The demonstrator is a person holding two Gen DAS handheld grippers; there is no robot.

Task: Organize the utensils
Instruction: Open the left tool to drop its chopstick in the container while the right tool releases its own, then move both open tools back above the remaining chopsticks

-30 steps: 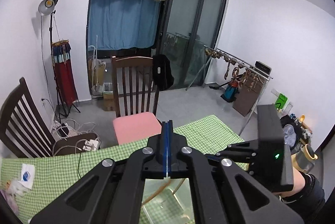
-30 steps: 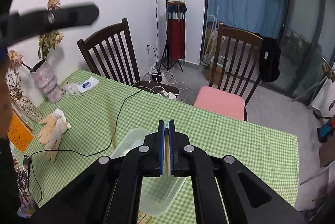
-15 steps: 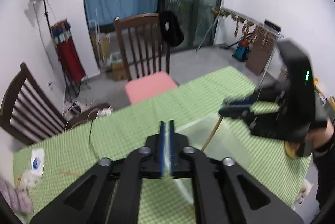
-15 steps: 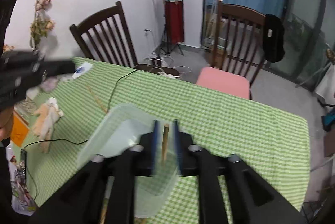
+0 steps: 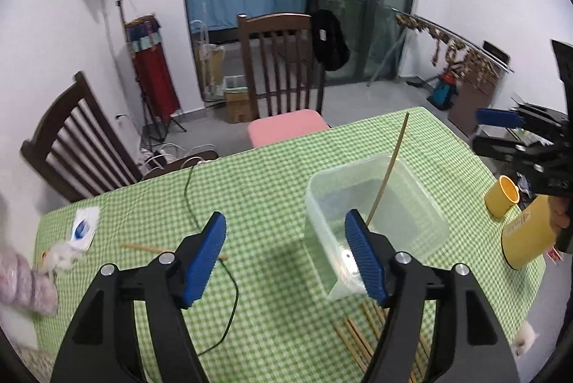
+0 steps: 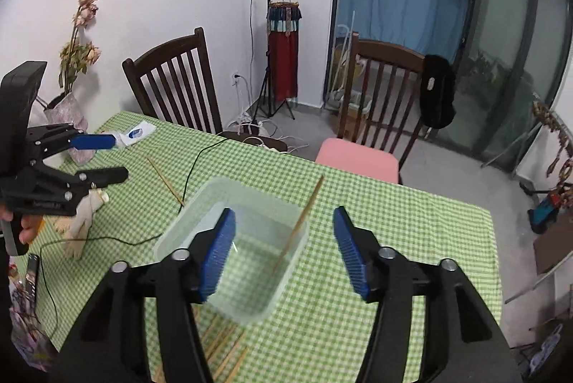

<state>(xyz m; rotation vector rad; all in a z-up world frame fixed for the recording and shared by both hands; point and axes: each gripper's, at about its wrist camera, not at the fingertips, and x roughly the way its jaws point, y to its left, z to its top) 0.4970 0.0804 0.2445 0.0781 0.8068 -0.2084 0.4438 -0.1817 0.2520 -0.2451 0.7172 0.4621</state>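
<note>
Left hand-held gripper point(image 5: 286, 241): tilted down toward the bench point(image 5: 272, 175), jaws opening, blue pads spread wide, nothing between them but green checked cloth. Just ahead and right of its right finger, a clear plastic container point(image 5: 376, 214), with one chopstick point(image 5: 388, 168) leaning inside, lower end on the container floor, upper end past the far rim. Ahead of its left finger, a single chopstick flat on the cloth point(image 5: 143, 247), crossed by a thin dark cable point(image 5: 189, 200). Below the container, near the right finger, a bundle of loose chopsticks point(image 5: 358, 336) lying on the bench.

Right hand-held gripper point(image 6: 284, 248): likewise pitched downward, jaws opening, released, poised over the same container with the leaning stick in the gap between the pads, untouched. Left of it, the other hand-held gripper, held by fingers point(image 6: 28, 225) wrapped round its handle. At far right in the left wrist view, a yellow cup point(image 5: 502, 196).
</note>
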